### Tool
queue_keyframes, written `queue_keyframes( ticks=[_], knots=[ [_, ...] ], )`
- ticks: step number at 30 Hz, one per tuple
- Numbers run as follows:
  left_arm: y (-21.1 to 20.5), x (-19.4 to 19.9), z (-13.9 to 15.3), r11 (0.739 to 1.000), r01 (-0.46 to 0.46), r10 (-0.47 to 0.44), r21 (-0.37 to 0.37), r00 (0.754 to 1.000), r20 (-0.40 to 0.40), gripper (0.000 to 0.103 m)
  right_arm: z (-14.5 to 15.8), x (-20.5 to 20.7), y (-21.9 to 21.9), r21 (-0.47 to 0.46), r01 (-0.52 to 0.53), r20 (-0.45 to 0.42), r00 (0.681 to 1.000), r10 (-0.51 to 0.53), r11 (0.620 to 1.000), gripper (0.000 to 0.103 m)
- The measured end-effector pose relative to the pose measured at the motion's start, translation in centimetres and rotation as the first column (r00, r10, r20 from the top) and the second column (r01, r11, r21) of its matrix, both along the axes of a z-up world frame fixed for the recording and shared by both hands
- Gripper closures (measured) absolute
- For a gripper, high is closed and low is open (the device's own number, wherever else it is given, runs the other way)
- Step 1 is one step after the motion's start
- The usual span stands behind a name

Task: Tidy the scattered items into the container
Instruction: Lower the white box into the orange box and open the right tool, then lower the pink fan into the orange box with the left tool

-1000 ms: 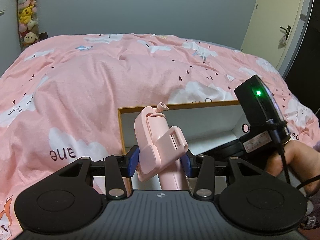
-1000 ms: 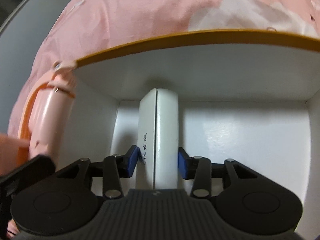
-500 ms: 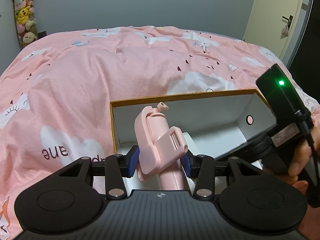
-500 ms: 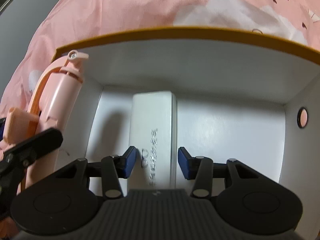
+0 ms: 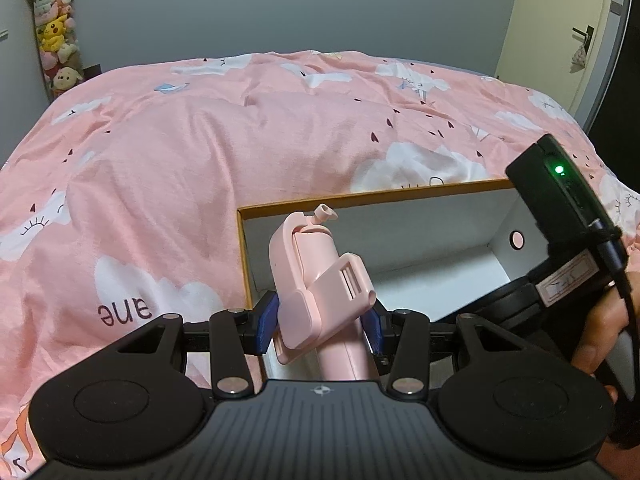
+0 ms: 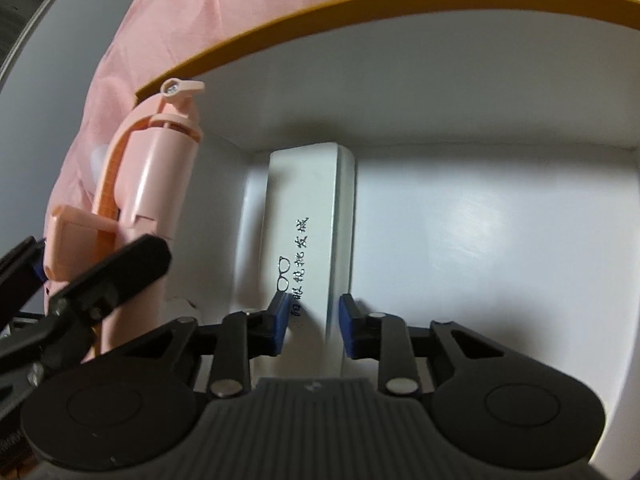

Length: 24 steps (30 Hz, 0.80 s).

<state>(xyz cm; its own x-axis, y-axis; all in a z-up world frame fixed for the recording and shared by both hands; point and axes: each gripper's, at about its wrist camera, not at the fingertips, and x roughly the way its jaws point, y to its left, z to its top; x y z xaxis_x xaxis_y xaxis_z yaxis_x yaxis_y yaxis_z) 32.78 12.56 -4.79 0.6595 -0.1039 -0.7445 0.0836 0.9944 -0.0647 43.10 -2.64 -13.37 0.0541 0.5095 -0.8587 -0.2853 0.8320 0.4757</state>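
My left gripper (image 5: 320,320) is shut on a pink handheld gadget (image 5: 320,280), held upright over the near left corner of the white box with an orange rim (image 5: 360,198). The gadget also shows in the right wrist view (image 6: 156,184) at the box's left wall. My right gripper (image 6: 314,324) is inside the box (image 6: 480,240), its jaws open on either side of a white glasses case (image 6: 308,224) lying on the box floor. The right gripper's body (image 5: 560,200) shows at the box's right end.
The box sits on a pink cloud-print bedspread (image 5: 200,140). Plush toys (image 5: 54,36) hang on the far left wall. A door (image 5: 560,32) stands at the far right.
My right gripper has opened off the white case, which now lies flat on the box floor. My left gripper with the pink gadget has pulled back a little, showing more of the box.
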Motion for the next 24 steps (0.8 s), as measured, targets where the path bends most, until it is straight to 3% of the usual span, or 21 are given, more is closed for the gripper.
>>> queue_keyframes(
  ticks=[12, 14, 18, 24],
  knots=[
    [0.5, 0.4, -0.3, 1.0, -0.018, 0.018, -0.017, 1.0, -0.004, 0.052, -1.3, -0.1, -1.3, 0.133, 0.1, -0.127, 0.988, -0.083, 0.986, 0.085],
    [0.2, 0.3, -0.5, 1.0, -0.009, 0.009, 0.011, 1.0, -0.004, 0.052, -1.0, -0.2, -1.5, 0.129, 0.087, -0.117, 0.991, -0.072, 0.988, 0.092],
    [-0.8, 0.4, -1.2, 0.997, 0.006, -0.006, 0.072, 1.0, -0.008, 0.052, 0.5, -0.5, -2.2, 0.041, 0.048, 0.013, 0.999, -0.048, 0.998, 0.091],
    [-3.3, 1.0, -2.3, 0.968, 0.05, -0.045, 0.248, 0.999, -0.022, 0.052, 0.7, -1.4, -3.2, -0.014, 0.027, 0.036, 0.999, -0.027, 1.0, 0.091]
  ],
)
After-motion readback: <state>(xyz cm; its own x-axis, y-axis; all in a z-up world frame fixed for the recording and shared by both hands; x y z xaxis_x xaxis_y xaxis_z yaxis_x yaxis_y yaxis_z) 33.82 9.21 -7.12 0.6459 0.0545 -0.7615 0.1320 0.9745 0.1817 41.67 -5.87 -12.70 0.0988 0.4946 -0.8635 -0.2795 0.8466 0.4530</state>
